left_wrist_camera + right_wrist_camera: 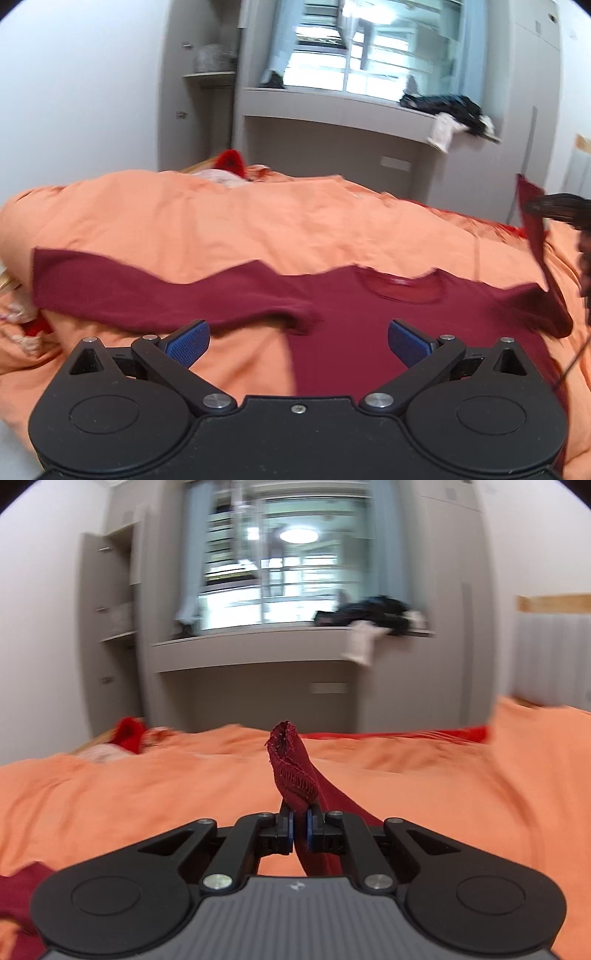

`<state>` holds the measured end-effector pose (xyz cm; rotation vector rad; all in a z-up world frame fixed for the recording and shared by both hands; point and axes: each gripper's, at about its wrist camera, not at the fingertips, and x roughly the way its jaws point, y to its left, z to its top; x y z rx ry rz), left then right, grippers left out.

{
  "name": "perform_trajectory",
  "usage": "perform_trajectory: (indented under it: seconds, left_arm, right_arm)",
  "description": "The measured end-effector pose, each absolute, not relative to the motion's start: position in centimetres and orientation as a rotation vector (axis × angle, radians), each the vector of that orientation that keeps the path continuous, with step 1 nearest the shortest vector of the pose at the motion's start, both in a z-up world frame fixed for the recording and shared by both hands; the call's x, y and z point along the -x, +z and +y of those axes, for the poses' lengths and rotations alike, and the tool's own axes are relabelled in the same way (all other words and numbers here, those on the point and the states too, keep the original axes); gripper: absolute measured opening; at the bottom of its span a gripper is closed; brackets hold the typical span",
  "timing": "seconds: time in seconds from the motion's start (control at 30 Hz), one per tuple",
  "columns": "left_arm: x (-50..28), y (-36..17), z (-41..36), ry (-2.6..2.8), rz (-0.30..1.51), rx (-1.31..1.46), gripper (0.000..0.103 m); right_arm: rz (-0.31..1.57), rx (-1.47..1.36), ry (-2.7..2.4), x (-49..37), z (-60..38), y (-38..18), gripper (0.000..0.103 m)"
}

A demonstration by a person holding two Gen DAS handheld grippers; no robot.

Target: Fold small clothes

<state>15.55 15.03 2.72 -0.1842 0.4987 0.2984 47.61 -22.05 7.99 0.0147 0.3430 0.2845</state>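
Two grippers are at work on one dark red shirt (pixel 369 325). It lies flat on the orange bed cover (pixel 221 221), with its neck hole (pixel 400 290) pointing away toward the window (pixel 369 48).

The right gripper (pixel 300 830) is pinched tight on the cuff of one sleeve (pixel 291 775). The cuff sticks up past the blue pads, and the rest of that sleeve hangs down under the gripper. In the left wrist view this sleeve (pixel 539 251) rises off the bed at the far right, up to the dark shape of the right gripper there.

The left gripper (pixel 298 341) is wide open and holds nothing. Its blue pads (pixel 188 341) stand far apart. It hangs over the near part of the shirt body, close to the armpit of the other sleeve (pixel 147 291).

That other sleeve is the key thing. It lies long and straight, going out to the left from the shirt body, flat on the cover. Its far end is way off to the left of the left gripper, so the left gripper is much nearer to it than the right one.

I think the step now is folding the lifted sleeve in over the shirt body. For that, the right gripper would need to go left, across the chest. The fold has barely begun, since both sleeves are out to the sides
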Motion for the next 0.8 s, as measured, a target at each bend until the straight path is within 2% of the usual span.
perform_trajectory:
  seconds: [0.13,0.33,0.57,0.63,0.67,0.7,0.73,0.77,0.8]
  left_arm:
    - [-13.6,2.0,19.3,0.347,0.494,0.246,0.102]
    - [-11.8,0.9,23.1,0.396,0.481,0.298,0.102]
    - [-11.7,-0.4,24.3,0.396,0.475,0.344,0.102]
    - [-11.9,-0.6,24.3,0.394,0.481,0.350,0.102]
    - [-12.0,-0.8,24.3,0.393,0.484,0.351,0.102]
    - [-12.1,-0.8,24.3,0.391,0.487,0.349,0.102]
    - [-12.1,-0.9,24.3,0.389,0.489,0.346,0.102]
    - [-12.1,-0.9,24.3,0.388,0.490,0.344,0.102]
    - [-12.1,-0.9,24.3,0.389,0.490,0.345,0.102]
  right_arm:
    - [0.382,0.028,0.389,-47.4,-11.2,6.4,0.007]
    - [0.489,0.114,0.508,-45.1,0.6,1.0,0.007]
    - [0.572,0.230,0.544,-43.0,6.1,-3.4,0.007]
    - [0.601,0.250,0.572,-42.5,6.5,-4.0,0.010]
    - [0.620,0.265,0.602,-43.0,7.3,-4.0,0.020]
    - [0.622,0.270,0.639,-42.5,7.4,-4.1,0.041]
    - [0.607,0.265,0.678,-41.9,7.4,-3.8,0.055]
    - [0.571,0.249,0.730,-41.2,7.1,-3.2,0.073]
    - [0.523,0.227,0.777,-40.2,6.2,-2.5,0.075]
